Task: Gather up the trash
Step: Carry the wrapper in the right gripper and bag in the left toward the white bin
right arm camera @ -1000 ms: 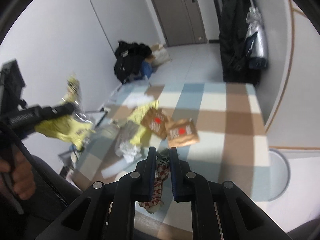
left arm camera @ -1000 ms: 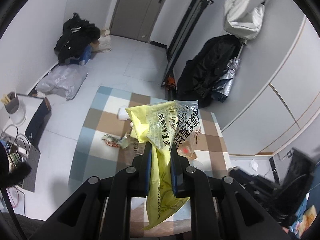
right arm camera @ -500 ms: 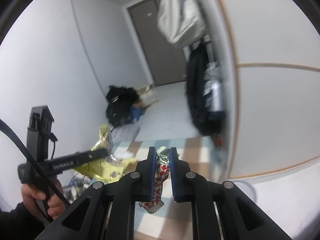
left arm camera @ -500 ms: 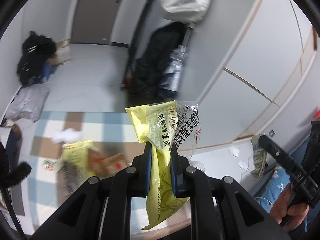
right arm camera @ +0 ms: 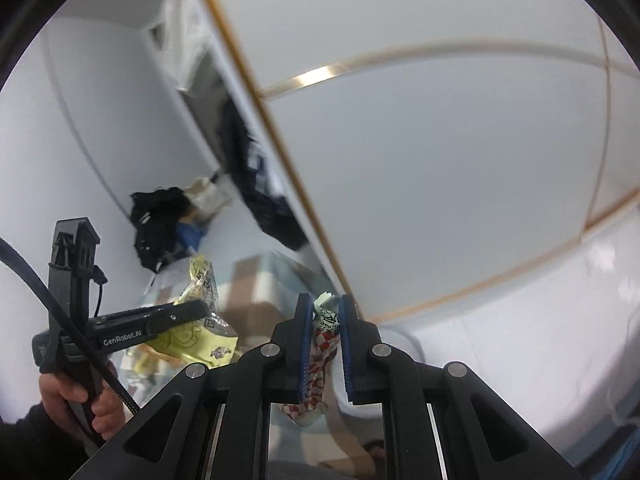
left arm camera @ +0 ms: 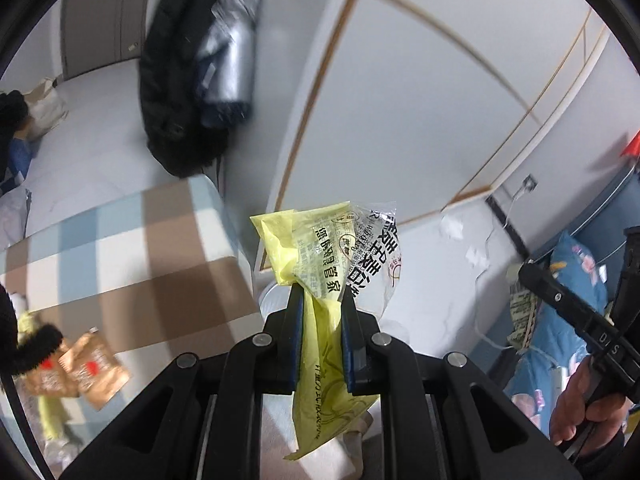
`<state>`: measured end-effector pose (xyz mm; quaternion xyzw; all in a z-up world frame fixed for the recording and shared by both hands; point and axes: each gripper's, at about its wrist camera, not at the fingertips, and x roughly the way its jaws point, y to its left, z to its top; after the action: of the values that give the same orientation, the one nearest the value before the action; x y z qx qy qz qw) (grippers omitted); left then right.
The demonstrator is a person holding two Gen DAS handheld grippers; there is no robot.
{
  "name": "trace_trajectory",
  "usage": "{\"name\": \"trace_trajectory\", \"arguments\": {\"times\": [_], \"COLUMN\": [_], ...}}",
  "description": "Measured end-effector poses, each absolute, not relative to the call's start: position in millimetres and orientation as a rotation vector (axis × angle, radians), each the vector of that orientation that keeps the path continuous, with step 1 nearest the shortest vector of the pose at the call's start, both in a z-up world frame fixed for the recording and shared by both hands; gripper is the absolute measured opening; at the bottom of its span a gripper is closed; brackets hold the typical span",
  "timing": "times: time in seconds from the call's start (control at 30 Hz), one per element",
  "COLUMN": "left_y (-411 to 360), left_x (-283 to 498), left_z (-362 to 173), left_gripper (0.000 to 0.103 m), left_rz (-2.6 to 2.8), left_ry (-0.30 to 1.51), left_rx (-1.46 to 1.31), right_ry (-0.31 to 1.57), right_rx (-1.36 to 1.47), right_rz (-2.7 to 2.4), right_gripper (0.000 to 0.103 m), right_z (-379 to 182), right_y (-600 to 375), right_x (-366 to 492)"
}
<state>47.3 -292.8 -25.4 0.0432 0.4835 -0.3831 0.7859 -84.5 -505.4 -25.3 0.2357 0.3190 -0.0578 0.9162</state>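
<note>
My left gripper (left arm camera: 322, 294) is shut on a yellow and clear printed plastic bag (left arm camera: 316, 248), which sticks up past the fingertips and hangs down below them. Under it shows the rim of a white round bin (left arm camera: 271, 298) on the floor beside the checked table (left arm camera: 140, 260). My right gripper (right arm camera: 324, 304) is shut on a red-and-white checked wrapper (right arm camera: 318, 346), above the same white bin (right arm camera: 400, 340). In the right wrist view the left gripper (right arm camera: 200, 310) carries the yellow bag (right arm camera: 192, 336) at the left. Brown packets (left arm camera: 92, 368) and yellow scraps (left arm camera: 48, 420) lie on the table.
A black coat (left arm camera: 176, 80) with a silver umbrella (left arm camera: 232, 60) hangs by the white cabinet wall (left arm camera: 440, 100). Paper scraps (left arm camera: 452, 228) lie on the floor near blue patterned bedding (left arm camera: 568, 280). A black bag (right arm camera: 160, 228) sits on the far floor. A hand (right arm camera: 76, 396) holds the left gripper.
Both grippers have swung right, off the checked table and over toward the cabinet wall and the white bin. Each keeps its grip: the yellow bag left, the checked wrapper right.
</note>
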Motion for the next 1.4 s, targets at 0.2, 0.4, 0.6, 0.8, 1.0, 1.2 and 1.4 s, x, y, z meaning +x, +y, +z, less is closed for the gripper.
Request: {"name": "trace_trajectory", "arguments": {"times": [0.2, 0.4, 0.6, 0.8, 1.0, 1.2, 1.4], "left_y": [-329, -345, -359, -370, -383, -397, -408], "left_x": [57, 62, 67, 72, 78, 80, 78], "left_z": [-56, -82, -98, -107, -116, -124, -136], "left_gripper": [0.011, 0.011, 0.011, 0.011, 0.012, 0.016, 0.02], "left_rz": [-0.835, -0.818, -0.816, -0.829, -0.805, -0.793, -0.783], "left_ry": [1.109, 1.177, 1.232, 1.273, 1.299, 1.327, 1.372], "left_rx": [0.151, 0.19, 0.227, 0.245, 0.281, 0.306, 0.341], "right_ry": [0.762, 0.844, 0.903, 0.988, 1.03, 1.006, 0.945], "right_rx": [0.636, 0.714, 0.747, 0.799, 0.838, 0.87, 0.92], "right_rz": [-0.164, -0.124, -0.077, -0.053, -0.055, -0.102, -0.184], "right_gripper": [0.012, 0.012, 0.014, 0.017, 0.038, 0.047, 0.051], "right_z": [-100, -163, -216, -263, -281, -277, -266], "right_y": [-543, -558, -562, -561, -559, -571, -588], "right_x": [-63, -29, 6, 28, 21, -9, -45]}}
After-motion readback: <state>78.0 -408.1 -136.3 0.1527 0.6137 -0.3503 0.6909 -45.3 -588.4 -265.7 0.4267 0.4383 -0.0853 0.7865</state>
